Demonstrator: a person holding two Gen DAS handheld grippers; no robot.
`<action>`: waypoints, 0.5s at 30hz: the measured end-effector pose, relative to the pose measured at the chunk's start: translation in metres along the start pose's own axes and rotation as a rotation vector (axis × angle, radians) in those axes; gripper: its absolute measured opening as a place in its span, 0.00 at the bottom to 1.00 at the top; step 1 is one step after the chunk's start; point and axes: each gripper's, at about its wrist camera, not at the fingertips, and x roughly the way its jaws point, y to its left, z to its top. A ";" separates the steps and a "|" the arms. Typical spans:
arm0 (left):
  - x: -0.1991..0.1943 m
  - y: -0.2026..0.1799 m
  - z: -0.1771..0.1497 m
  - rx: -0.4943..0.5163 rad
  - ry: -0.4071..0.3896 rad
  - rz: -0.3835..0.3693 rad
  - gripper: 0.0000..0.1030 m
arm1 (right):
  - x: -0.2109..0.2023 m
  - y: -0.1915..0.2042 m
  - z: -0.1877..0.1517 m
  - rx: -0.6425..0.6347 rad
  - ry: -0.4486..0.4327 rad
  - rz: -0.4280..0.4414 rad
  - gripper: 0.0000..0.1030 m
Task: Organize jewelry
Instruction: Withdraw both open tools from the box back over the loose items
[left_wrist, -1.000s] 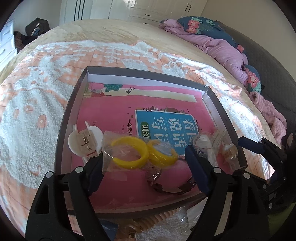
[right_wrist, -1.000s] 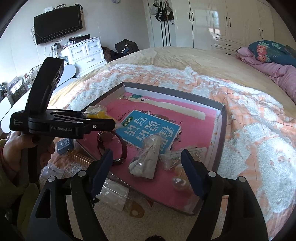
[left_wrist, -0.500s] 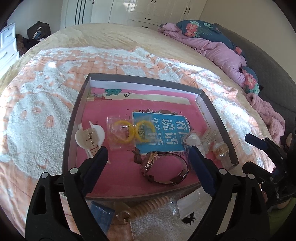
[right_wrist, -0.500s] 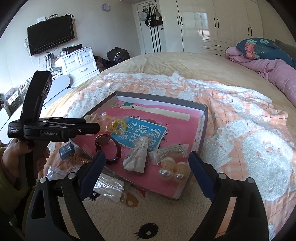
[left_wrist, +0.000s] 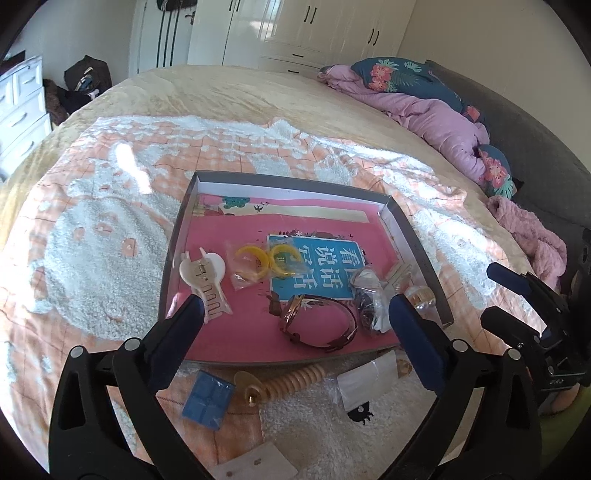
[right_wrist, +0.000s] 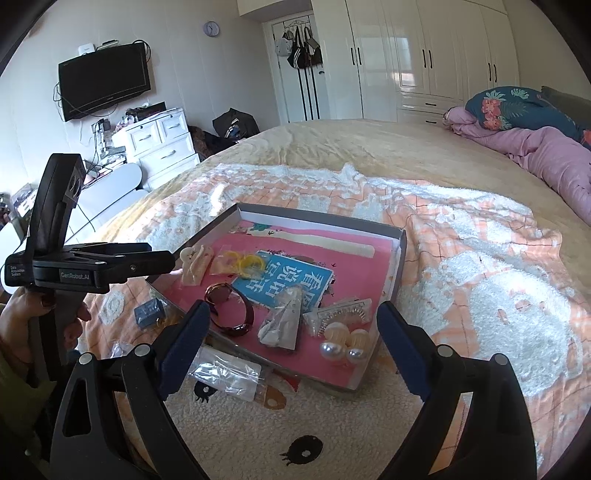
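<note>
Both tools hang above the near edge of a shallow grey tray (left_wrist: 417, 236) that lies on a bed (left_wrist: 221, 92) covered with an orange-and-white fleece blanket (left_wrist: 92, 236). The left tool (left_wrist: 295, 317) is released, its jaws having just been spreading wider, with nothing between them. The right tool (right_wrist: 293, 317) is also released and empty; its jaws widened a moment ago too.

Inside the tray, on its pink liner, lie a white hair clip (left_wrist: 203, 271) at the left, a clear bag of yellow hoops (left_wrist: 264, 258) just beside it, a brown watch (left_wrist: 316, 323) near the front, a crumpled clear packet (right_wrist: 282, 323), and a pair of pearl earrings (right_wrist: 343, 343) at the front right corner.

Outside the tray, on the blanket near its front wall, rest a small blue box (left_wrist: 208, 400), a beige coil bracelet (left_wrist: 291, 380) and a clear packet (right_wrist: 225, 371)
</note>
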 end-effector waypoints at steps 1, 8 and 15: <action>-0.003 0.000 0.000 0.001 -0.006 0.003 0.91 | -0.002 0.002 0.001 -0.001 -0.003 0.001 0.89; -0.029 0.003 -0.006 -0.006 -0.047 0.023 0.91 | -0.014 0.012 0.000 -0.007 -0.032 0.009 0.96; -0.049 0.009 -0.018 -0.015 -0.068 0.040 0.91 | -0.022 0.026 -0.001 -0.022 -0.040 0.022 0.96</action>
